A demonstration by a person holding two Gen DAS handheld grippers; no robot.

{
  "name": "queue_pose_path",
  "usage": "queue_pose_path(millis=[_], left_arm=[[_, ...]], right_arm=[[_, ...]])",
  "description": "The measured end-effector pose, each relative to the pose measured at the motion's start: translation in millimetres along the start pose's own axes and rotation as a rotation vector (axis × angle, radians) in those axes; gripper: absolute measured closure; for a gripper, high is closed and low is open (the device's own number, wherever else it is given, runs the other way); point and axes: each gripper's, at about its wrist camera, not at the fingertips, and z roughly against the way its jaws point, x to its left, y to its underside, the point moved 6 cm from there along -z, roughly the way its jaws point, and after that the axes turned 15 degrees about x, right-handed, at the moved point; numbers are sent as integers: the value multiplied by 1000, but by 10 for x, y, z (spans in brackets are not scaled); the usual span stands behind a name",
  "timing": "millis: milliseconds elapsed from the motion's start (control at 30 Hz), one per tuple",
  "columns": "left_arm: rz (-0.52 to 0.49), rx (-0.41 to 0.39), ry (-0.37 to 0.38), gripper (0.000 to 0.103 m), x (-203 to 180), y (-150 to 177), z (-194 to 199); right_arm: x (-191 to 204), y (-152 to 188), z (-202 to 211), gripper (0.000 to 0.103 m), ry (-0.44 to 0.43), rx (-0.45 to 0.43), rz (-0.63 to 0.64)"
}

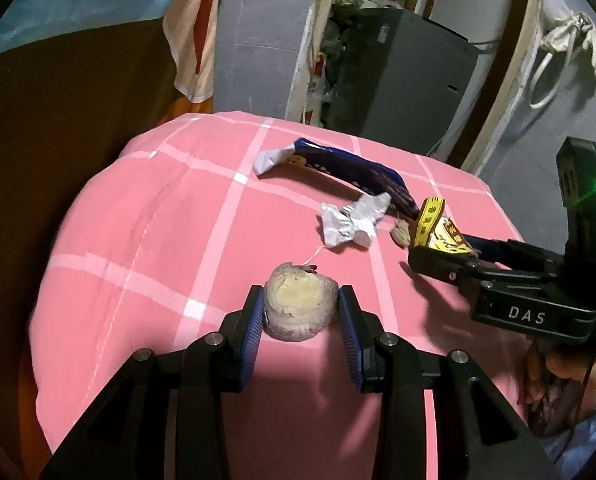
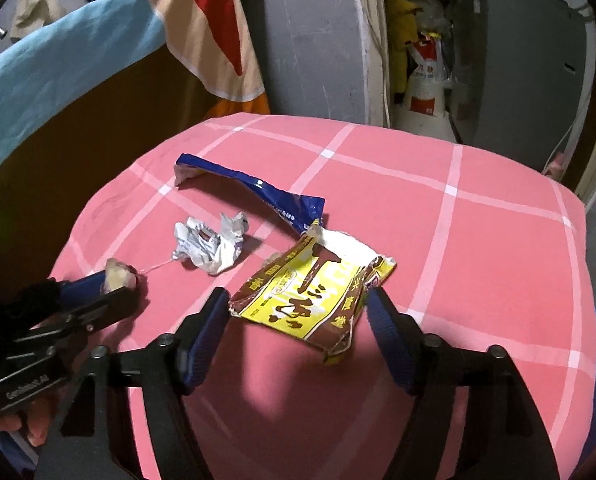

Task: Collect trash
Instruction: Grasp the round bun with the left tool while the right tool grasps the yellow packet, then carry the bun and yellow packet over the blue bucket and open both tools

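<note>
We hold our left gripper (image 1: 301,310) low over the pink checked cloth (image 1: 146,216), and a pale, round scrap of food (image 1: 298,306) sits between its blue pads (image 1: 254,332). The left pad touches the scrap; the right pad stands just beside it, so we cannot tell whether the grip has closed. A thin thread runs from the scrap toward the crumpled silver wrapper (image 1: 351,220) lying near it on the cloth.

Our right gripper (image 2: 296,310) is spread wide around the yellow and brown packet (image 2: 309,296), whose near end lies between the fingers; the right finger seems to touch its edge, the left finger stands just off it. Beyond the packet lies a long blue wrapper (image 2: 266,192), arched on the cloth, its end reaching the packet.
</note>
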Motion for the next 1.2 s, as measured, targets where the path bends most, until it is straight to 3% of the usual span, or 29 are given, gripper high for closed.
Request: queue_pose_path(millis=[267,567,1033,1200], left_arm=[[-2,18,47,71,-175,141,57],[-43,-23,156,71,-517,312,169],[-120,-299,206,71,-1164,145,587],[-136,-337,226,71,-1314,48,599]], right_arm=[[-89,188,188,37,-27,-80,-18],[-241,549,653,37,-28,-284,-58],[-441,851,1379,37,99,-582,-28],[-568,956,1601,37,127,-662,-48]])
